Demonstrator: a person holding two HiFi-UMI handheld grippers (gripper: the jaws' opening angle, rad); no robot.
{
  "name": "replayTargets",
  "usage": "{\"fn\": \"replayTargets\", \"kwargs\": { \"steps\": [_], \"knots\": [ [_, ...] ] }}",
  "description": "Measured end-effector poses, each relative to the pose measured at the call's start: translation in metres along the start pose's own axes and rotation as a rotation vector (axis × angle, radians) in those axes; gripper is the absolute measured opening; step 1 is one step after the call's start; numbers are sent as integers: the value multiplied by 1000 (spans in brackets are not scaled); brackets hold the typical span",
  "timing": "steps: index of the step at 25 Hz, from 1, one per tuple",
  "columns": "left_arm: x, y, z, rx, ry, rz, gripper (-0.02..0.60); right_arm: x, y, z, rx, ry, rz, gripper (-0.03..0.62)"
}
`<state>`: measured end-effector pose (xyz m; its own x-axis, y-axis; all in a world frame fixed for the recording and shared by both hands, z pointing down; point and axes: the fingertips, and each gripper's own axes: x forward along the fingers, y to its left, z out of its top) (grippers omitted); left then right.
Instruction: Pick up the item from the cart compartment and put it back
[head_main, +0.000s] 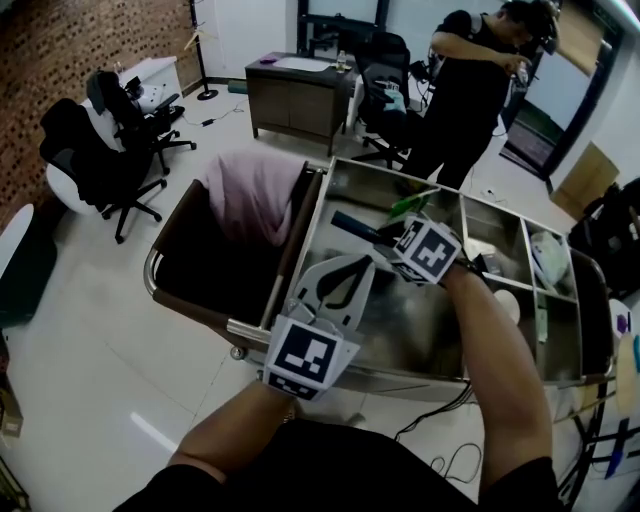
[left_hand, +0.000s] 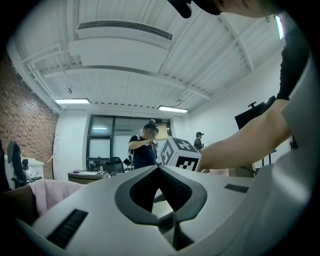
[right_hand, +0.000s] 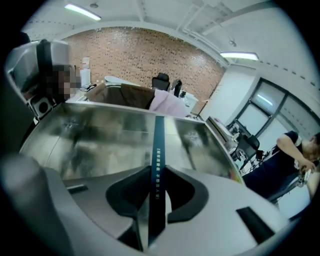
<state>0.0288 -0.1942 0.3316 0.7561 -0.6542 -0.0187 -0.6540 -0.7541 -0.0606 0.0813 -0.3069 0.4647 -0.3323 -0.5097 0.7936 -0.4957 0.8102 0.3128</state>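
The cart filled my view. Its brown bin held a pink cloth, and its big steel compartment lay under my right gripper. That gripper was clamped edge-on across the flat faces of a slim dark-blue packet, held above that compartment. I judged the packet light, stiff and slick, best pinched near one end. My left gripper was closed and empty.

Cloth in left compartment of cart
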Motion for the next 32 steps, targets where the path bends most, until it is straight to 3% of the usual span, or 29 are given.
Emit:
{"fn": "replayTargets", "kwargs": {
  "steps": [4,9,17,28,32],
  "knots": [
    [0,-1,0,1,1,-7,0,-33,-4,20,150,-138,-64,107],
    [1,-4,1,3,-3,-18,0,-91,-3,34,311,-383,-113,107],
    [3,-23,13,-6,-14,-66,0,-170,14,20,453,-668,-227,107],
    [-11,-37,29,-6,-38,-92,0,-262,53,-24,631,-912,-410,106],
    [-18,-42,31,-7,-32,-94,0,-276,75,-38,608,-886,-479,106]
  ]
}}
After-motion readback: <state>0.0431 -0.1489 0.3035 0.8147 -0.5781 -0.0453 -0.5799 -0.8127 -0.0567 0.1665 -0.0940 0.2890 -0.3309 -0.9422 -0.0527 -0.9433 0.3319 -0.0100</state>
